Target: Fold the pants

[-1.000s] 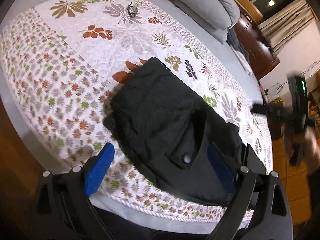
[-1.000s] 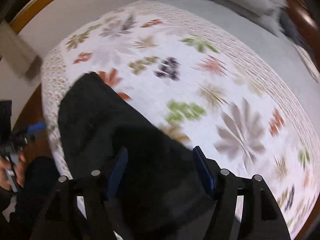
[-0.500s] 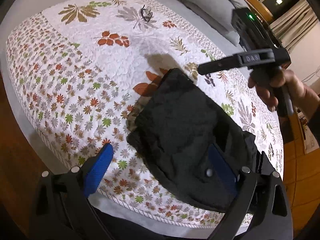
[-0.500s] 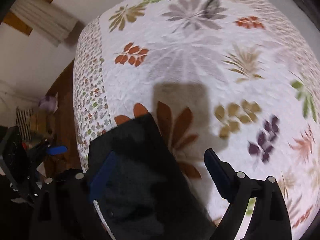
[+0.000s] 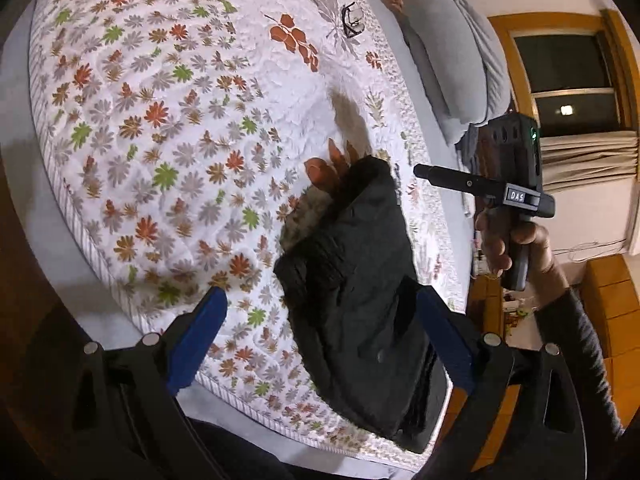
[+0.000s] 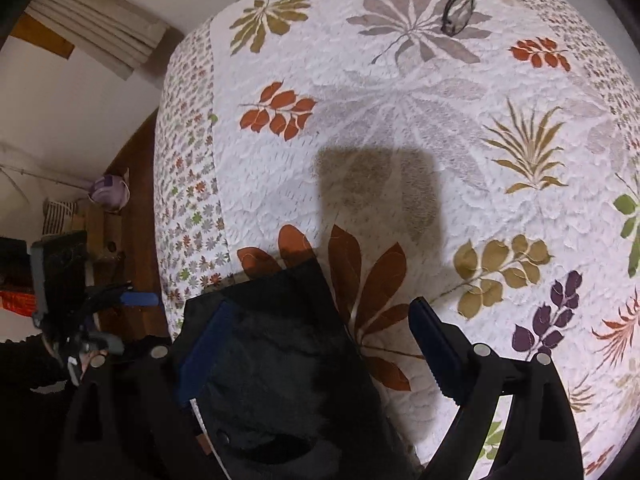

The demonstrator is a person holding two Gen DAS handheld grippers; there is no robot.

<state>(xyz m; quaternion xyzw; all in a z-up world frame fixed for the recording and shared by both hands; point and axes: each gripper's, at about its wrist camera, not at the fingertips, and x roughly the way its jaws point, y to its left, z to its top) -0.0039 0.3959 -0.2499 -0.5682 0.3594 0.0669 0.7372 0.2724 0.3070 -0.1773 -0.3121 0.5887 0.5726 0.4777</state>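
The black pants (image 5: 360, 304) lie folded in a compact bundle near the bed's front edge; they also show in the right wrist view (image 6: 280, 364). My left gripper (image 5: 324, 340) is open and empty, hovering above the bundle's near end. My right gripper (image 6: 316, 348) is open and empty, above the bundle's far corner. The right gripper's body, held in a hand, shows in the left wrist view (image 5: 504, 192). The left gripper shows at the left edge of the right wrist view (image 6: 80, 304).
A floral quilt (image 5: 168, 128) covers the bed. A pair of glasses (image 5: 353, 20) lies far on the quilt, also in the right wrist view (image 6: 458, 6). Grey pillows (image 5: 448, 56) lie at the head. Wooden floor (image 6: 136, 208) lies beside the bed.
Both grippers have drawn back and lifted away from the pants. The right gripper swung from the side to above the bundle's far corner. The pants have stayed put.
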